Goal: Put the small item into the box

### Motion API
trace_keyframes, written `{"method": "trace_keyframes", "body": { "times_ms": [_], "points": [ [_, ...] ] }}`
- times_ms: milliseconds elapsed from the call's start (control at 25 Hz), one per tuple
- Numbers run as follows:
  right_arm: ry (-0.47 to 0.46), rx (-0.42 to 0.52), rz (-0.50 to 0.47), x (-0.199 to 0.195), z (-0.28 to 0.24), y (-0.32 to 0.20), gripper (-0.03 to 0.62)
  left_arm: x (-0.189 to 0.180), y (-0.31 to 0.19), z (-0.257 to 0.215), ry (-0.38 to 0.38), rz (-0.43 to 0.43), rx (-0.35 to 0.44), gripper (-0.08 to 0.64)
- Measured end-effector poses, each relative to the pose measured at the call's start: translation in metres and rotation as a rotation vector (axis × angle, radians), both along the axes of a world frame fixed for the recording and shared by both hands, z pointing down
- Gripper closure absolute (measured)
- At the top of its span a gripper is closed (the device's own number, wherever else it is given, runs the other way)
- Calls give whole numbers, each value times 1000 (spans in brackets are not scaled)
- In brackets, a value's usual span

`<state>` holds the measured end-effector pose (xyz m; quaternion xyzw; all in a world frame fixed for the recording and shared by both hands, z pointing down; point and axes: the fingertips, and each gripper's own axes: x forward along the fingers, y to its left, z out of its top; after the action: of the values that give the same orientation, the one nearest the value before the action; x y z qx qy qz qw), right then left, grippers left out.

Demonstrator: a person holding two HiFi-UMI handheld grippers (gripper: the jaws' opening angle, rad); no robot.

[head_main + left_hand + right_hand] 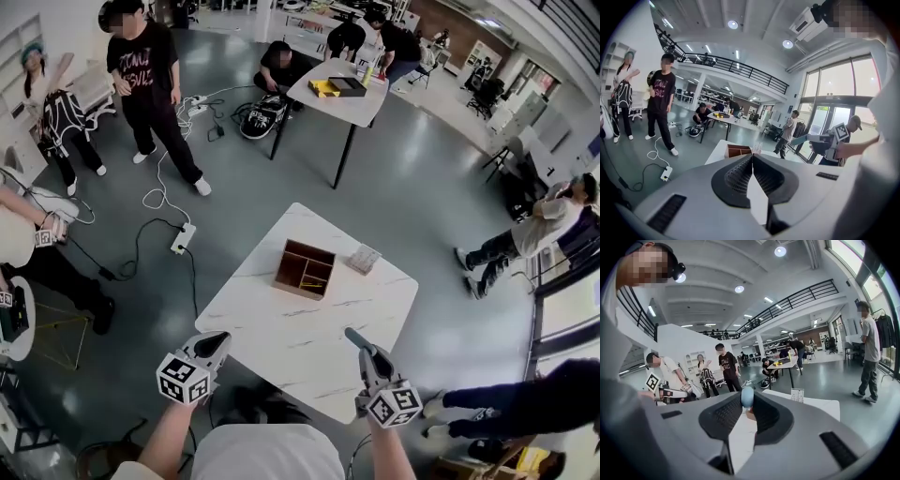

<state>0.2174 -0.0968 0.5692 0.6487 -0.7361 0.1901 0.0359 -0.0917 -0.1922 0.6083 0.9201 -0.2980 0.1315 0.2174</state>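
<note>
Open hall with grey floor (422, 187); several people standing or sitting round the edges.

White marbled table (281, 347) at centre, set cornerwise to the head view. Second white table (352, 105) well beyond it, with yellow and dark things on top.

Wooden box (305, 269) on far half of the near table. Open-topped and divided into compartments, with something yellow in one of them. Same box (738, 151) visible just past the jaw tips in left gripper view.

Left gripper (223, 336) at near left edge of table, marker cube toward the person. Jaws fully together in left gripper view, tips meeting, nothing between them.

Right gripper (351, 334) over near right part of table, well apart from box. Jaws almost closed in right gripper view, pinching small item (747, 397) at the very tips.

Pale flat object (364, 258) on tabletop just right of box. Looks upright in right gripper view. Kind not clear.

Small item pale blue and rounded, clamped between right jaw tips above the table, not in box. Only a bluish speck in head view.
</note>
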Motion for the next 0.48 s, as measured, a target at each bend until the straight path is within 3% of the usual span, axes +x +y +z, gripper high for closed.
{"method": "trace_keyframes", "body": {
  "times_ms": [480],
  "points": [
    [27, -112, -126, 27, 68, -66, 512, 31, -10, 29, -19, -72, -50, 541]
  ]
}}
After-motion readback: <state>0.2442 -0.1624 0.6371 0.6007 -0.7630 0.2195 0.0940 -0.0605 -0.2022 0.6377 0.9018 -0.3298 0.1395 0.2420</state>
